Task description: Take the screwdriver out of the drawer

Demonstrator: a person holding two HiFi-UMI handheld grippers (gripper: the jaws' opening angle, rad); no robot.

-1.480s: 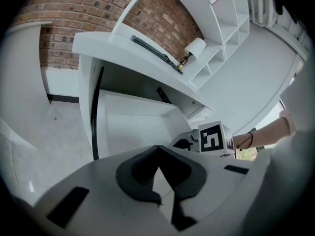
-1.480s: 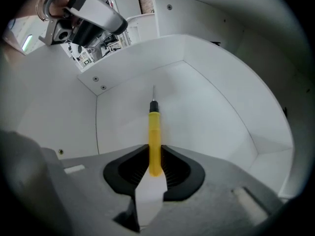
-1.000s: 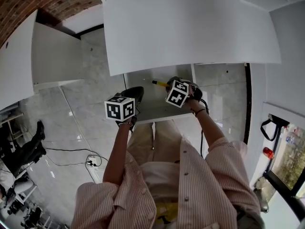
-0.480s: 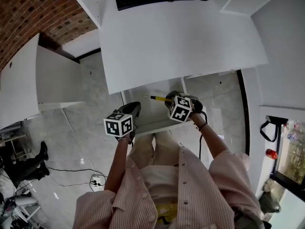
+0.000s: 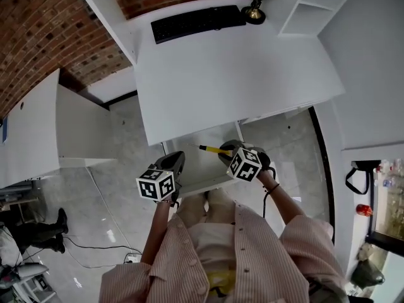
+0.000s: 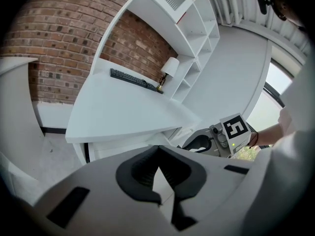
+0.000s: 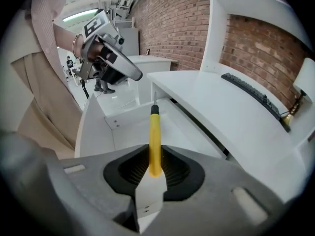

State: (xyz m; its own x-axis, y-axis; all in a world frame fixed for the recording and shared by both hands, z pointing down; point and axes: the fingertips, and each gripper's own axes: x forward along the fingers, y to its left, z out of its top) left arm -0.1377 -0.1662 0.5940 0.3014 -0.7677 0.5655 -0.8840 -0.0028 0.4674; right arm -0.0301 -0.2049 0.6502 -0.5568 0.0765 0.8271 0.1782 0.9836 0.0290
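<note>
At frame centre in the head view, right gripper (image 5: 226, 152) pinching yellow screwdriver (image 5: 211, 149) by its handle, over open drawer (image 5: 201, 170), left gripper (image 5: 177, 160) just left, jaws pressed together, empty, white desk (image 5: 233, 68) beyond, keyboard (image 5: 197, 21) at top.

The screwdriver (image 7: 154, 132) is showing a smooth yellow plastic handle and a thin metal shaft. The right claw (image 7: 154, 167) is gripping it with ribbed black pads (image 7: 129, 170) set in matt grey plastic. The counter (image 5: 233, 68) and drawer (image 5: 205, 168) are presenting smooth, matt white panels. The brick wall (image 5: 38, 36) is looking rough, the floor (image 5: 120, 163) is gleaming like polished stone, and the shirt (image 5: 214, 257) is hanging as striped cloth.
</note>
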